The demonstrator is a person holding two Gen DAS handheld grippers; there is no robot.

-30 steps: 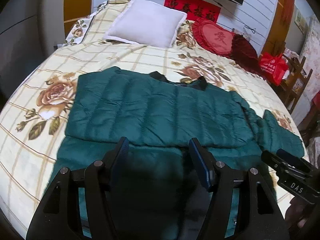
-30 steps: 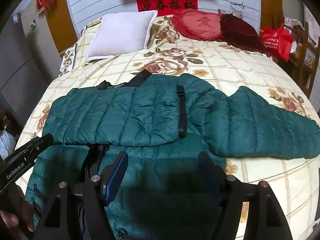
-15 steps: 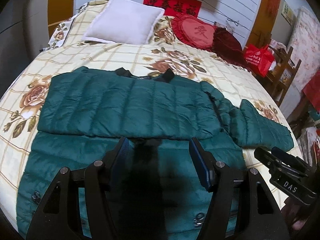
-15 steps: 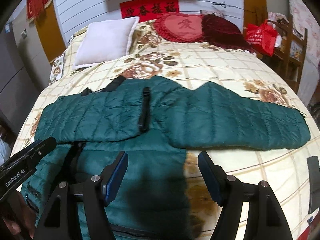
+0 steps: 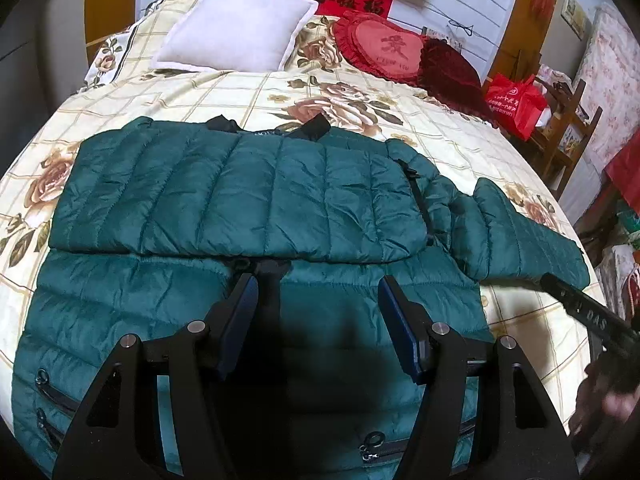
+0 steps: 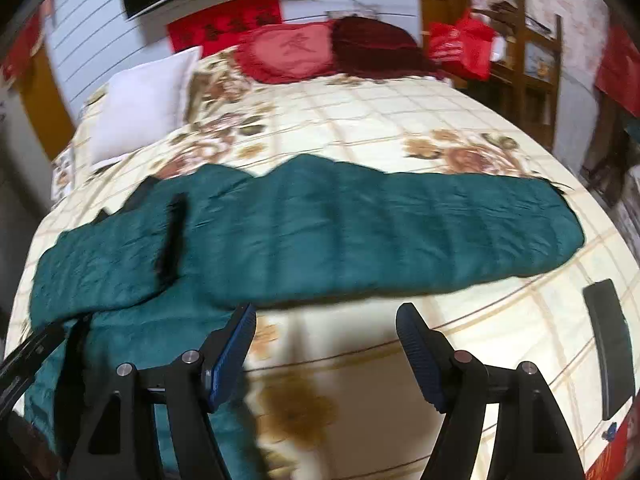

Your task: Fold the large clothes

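Observation:
A dark green quilted jacket (image 5: 240, 204) lies flat across the flowered bedspread (image 5: 360, 120), its left sleeve folded over the chest. The other sleeve (image 6: 400, 236) stretches out to the right. My left gripper (image 5: 316, 292) hovers open above the jacket's lower body, nothing between its fingers. My right gripper (image 6: 326, 320) is open too, over bare bedspread just in front of the outstretched sleeve; it holds nothing. The right gripper's tip (image 5: 580, 308) shows at the right edge of the left wrist view. That right wrist picture is blurred.
A white pillow (image 5: 236, 28), a red heart cushion (image 5: 380, 48) and a dark red cushion (image 5: 452, 68) lie at the bed's head. A red bag (image 5: 516, 100) and wooden shelves (image 6: 528, 56) stand to the right. A black flat object (image 6: 608, 344) lies near the bed's right edge.
Both grippers have slid to the right along the jacket. The right one left the jacket's body and now sits over bedspread below the outstretched sleeve. Both stay open.

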